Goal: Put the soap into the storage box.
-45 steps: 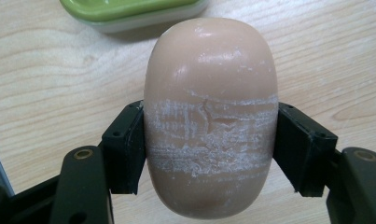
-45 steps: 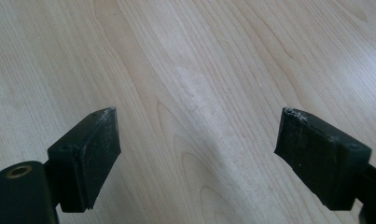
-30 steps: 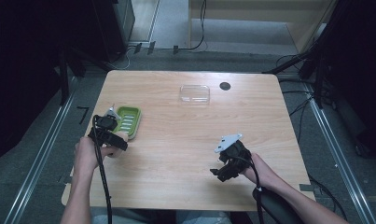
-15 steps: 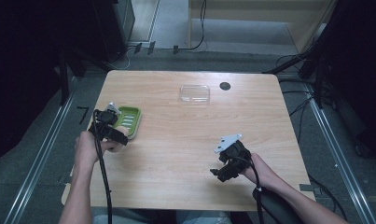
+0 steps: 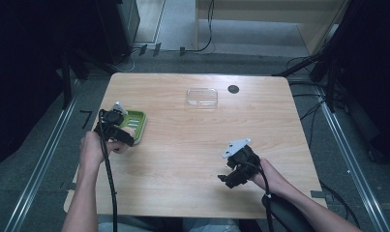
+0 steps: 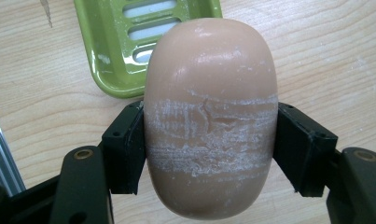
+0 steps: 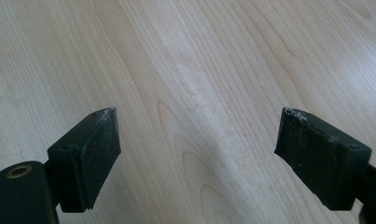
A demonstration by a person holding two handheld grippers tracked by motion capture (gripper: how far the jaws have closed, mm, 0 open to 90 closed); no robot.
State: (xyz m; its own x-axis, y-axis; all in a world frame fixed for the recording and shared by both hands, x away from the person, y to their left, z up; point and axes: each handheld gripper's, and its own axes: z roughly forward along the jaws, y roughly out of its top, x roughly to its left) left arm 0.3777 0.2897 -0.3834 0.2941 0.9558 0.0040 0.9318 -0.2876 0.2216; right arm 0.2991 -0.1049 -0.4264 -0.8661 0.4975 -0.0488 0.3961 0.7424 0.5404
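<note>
In the high view, a light wooden table (image 5: 183,145) is seen on a grey floor with dark surroundings; a clear lid (image 5: 202,96) lies at its far side. The left gripper (image 5: 116,126) is held at the green soap dish (image 5: 137,126) near the left edge.

In the left gripper view, the soap bar (image 6: 210,116) is pinched across its width above the dish's near corner, its long axis pointing away along the jaws.

In the right gripper view, the right gripper (image 7: 197,135) is spread over bare wood.
</note>
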